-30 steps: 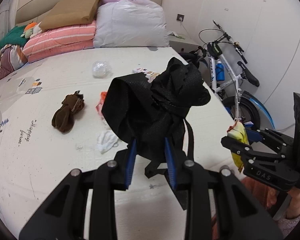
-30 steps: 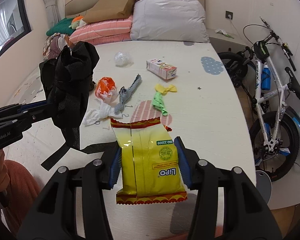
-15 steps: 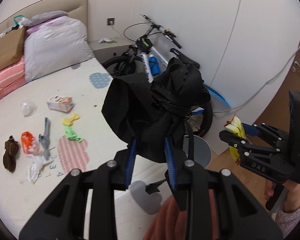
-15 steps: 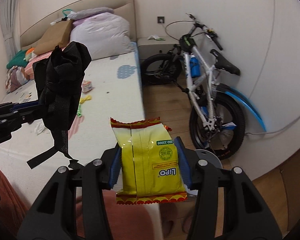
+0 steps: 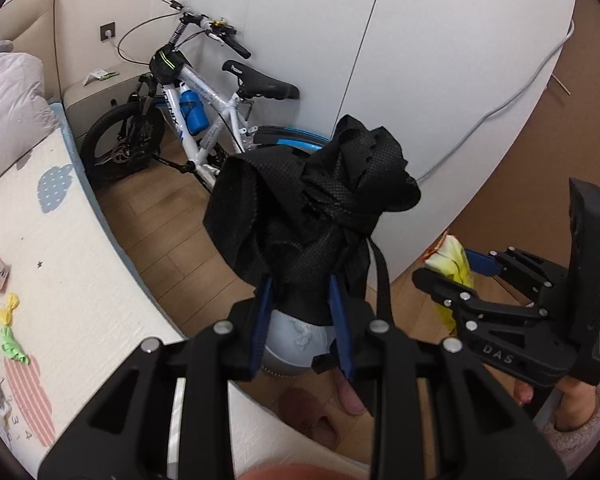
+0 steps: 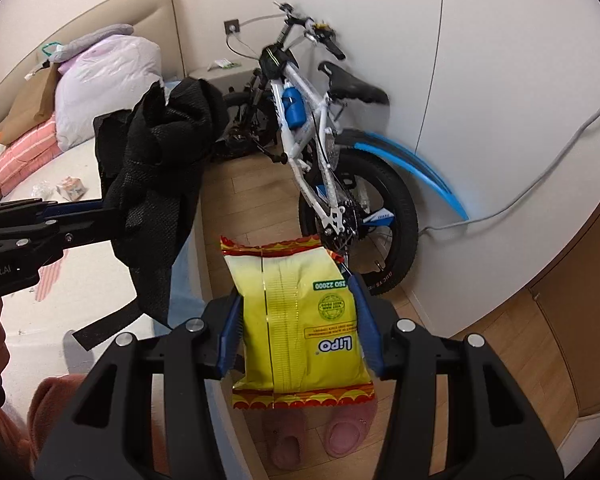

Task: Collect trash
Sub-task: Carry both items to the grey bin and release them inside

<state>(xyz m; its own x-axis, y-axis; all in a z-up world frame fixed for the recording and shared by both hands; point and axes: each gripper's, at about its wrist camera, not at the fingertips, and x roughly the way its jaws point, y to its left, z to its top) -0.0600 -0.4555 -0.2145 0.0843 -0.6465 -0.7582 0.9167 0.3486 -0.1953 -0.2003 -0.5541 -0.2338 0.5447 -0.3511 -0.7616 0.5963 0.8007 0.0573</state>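
The black mesh bag (image 5: 312,208) sits mid-frame in the left wrist view, pinched between the left gripper (image 5: 302,320)'s blue pads; the yellow snack wrapper (image 6: 296,320) fills the lower centre of the right wrist view, clamped by the right gripper (image 6: 298,324). A second ago both faced the littered bed (image 5: 60,264); now they have swung over the wooden floor, where a pale bin (image 5: 296,340) shows just under the bag, so dumping looks imminent.

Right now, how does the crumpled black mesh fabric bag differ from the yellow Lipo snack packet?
The crumpled black mesh fabric bag is dark, limp and bunched, a strap dangling; the yellow Lipo snack packet is bright, glossy, printed and flat. The bag sits in the left gripper, the packet in the right gripper. Both are clamped, held off the floor.
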